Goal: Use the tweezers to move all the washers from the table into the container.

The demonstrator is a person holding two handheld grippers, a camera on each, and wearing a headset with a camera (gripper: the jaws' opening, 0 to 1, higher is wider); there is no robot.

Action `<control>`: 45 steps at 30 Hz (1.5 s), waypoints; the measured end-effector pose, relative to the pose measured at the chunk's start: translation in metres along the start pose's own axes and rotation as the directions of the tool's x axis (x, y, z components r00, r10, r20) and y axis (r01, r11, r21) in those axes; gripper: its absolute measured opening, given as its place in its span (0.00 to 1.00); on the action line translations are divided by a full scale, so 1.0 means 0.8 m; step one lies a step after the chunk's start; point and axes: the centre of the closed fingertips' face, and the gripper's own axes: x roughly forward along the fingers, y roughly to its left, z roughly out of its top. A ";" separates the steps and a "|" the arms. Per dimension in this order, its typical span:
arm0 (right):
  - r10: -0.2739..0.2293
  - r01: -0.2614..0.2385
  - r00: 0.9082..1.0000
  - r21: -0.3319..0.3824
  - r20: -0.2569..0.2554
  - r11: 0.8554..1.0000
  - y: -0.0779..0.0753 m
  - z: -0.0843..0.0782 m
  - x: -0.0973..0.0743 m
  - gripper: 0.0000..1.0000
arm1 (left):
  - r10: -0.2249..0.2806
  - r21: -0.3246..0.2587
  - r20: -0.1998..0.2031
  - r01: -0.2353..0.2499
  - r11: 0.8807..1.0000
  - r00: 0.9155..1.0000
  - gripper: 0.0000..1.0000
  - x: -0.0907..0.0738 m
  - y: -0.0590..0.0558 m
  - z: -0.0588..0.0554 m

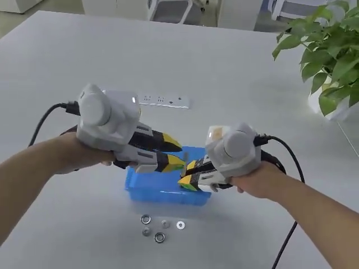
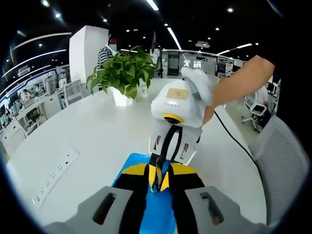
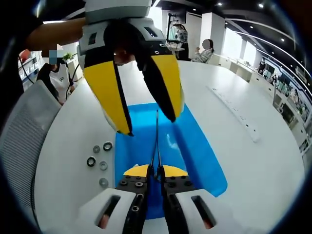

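right claw [image 3: 156, 171]: clamped shut on the tweezers [image 3: 157, 141], which point forward over the box [image 3: 204, 161].
left claw [image 3: 148, 126]: jaws apart, facing the right claw head-on above the box. The tweezers' tip shows between them, but I cannot tell if it touches.
box: blue, shallow, open, sitting on the table [image 1: 224, 67] under both claws.
washers [image 1: 159, 237]: five, loose on the table just beside the box's side nearest the person.
farther out: a white power strip [image 1: 162, 101] beyond the box and a green plant [image 1: 331, 50] at the table's right edge.

Left hand-held gripper [image 1: 180, 155] flanking tweezers [image 3: 157, 141] above container [image 1: 162, 193], washers [image 1: 160, 227] unobstructed
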 end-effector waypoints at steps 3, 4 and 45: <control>0.002 -0.002 1.000 -0.007 -0.002 1.000 0.000 0.000 0.001 0.09 | -0.016 0.020 -0.008 0.017 1.000 1.000 0.16 0.005 0.000 0.001; 0.004 -0.004 1.000 -0.008 -0.002 1.000 0.000 0.000 0.001 0.09 | -0.019 0.027 -0.014 0.019 0.999 1.000 0.15 0.006 0.000 0.001; -0.039 0.039 0.998 0.017 0.048 0.999 -0.006 0.016 -0.024 0.18 | -0.055 0.077 -0.032 0.057 0.995 0.998 0.05 0.007 -0.005 0.014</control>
